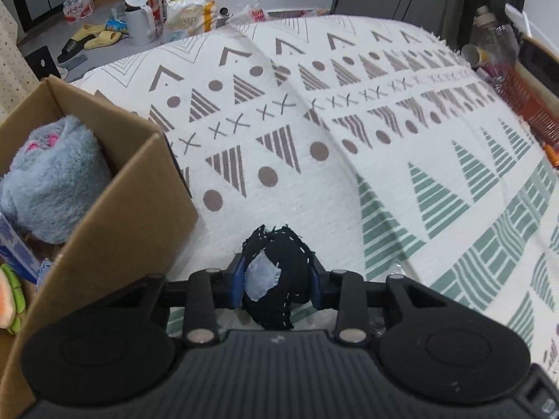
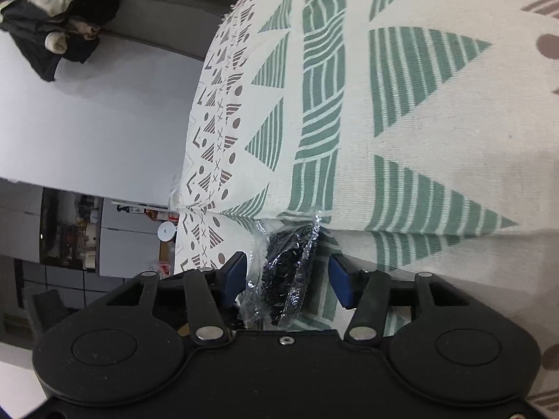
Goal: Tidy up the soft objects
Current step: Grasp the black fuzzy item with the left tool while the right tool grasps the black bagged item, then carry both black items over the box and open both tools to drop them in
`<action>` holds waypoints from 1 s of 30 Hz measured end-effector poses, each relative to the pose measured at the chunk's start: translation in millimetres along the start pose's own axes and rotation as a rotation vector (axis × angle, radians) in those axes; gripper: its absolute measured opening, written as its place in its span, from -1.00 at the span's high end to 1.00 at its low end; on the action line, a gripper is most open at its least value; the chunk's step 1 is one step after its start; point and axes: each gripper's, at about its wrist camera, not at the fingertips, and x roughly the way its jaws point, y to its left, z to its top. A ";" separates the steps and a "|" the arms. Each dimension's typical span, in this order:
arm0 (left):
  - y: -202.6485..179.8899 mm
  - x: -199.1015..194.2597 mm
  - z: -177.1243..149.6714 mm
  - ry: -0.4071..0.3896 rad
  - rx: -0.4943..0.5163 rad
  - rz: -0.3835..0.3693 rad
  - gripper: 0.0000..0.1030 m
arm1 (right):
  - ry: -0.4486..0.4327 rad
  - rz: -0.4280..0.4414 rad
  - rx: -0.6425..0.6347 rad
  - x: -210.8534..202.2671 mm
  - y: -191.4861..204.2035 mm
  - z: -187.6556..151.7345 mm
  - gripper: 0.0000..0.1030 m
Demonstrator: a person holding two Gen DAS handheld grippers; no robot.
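Observation:
My left gripper [image 1: 276, 276] is shut on a black stuffed toy [image 1: 279, 272] with white stitching and a pale patch, held just above the patterned cloth [image 1: 314, 139]. To its left stands an open cardboard box [image 1: 115, 230] with a fluffy blue plush [image 1: 52, 181] inside. In the right wrist view, my right gripper [image 2: 286, 276] is open, its blue pads [image 2: 234, 274] on either side of a clear plastic bag of shiny black material [image 2: 290, 272] that lies on the cloth [image 2: 419, 122]. The right pad stands apart from the bag.
More items sit in the box at the lower left, among them a green-edged toy [image 1: 10, 300]. An orange basket [image 1: 534, 108] and bottles [image 1: 496, 31] border the cloth's right edge. Slippers [image 1: 94, 36], a white kettle [image 1: 139, 17] and food bags [image 1: 188, 10] lie on the floor beyond.

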 end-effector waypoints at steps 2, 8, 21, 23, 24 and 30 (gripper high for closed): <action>0.5 -5.1 -0.1 -0.002 0.003 -0.017 0.33 | 0.002 -0.017 -0.027 1.0 3.9 -1.3 0.14; 1.4 -22.4 -4.2 -0.006 0.020 -0.059 0.33 | 0.023 -0.025 -0.055 -0.4 8.9 -5.2 0.50; 18.4 -80.5 -12.3 -0.022 0.090 -0.151 0.33 | -0.069 -0.065 -0.121 -43.5 29.2 -22.6 0.53; 21.9 -88.4 -14.7 -0.022 0.098 -0.165 0.33 | -0.083 -0.077 -0.136 -51.2 33.5 -28.5 0.53; 24.1 -91.7 -15.7 -0.024 0.102 -0.168 0.33 | -0.092 -0.083 -0.144 -55.5 35.8 -31.5 0.53; 40.2 -112.6 -20.6 -0.029 0.110 -0.187 0.33 | -0.149 -0.094 -0.184 -79.2 49.0 -45.1 0.53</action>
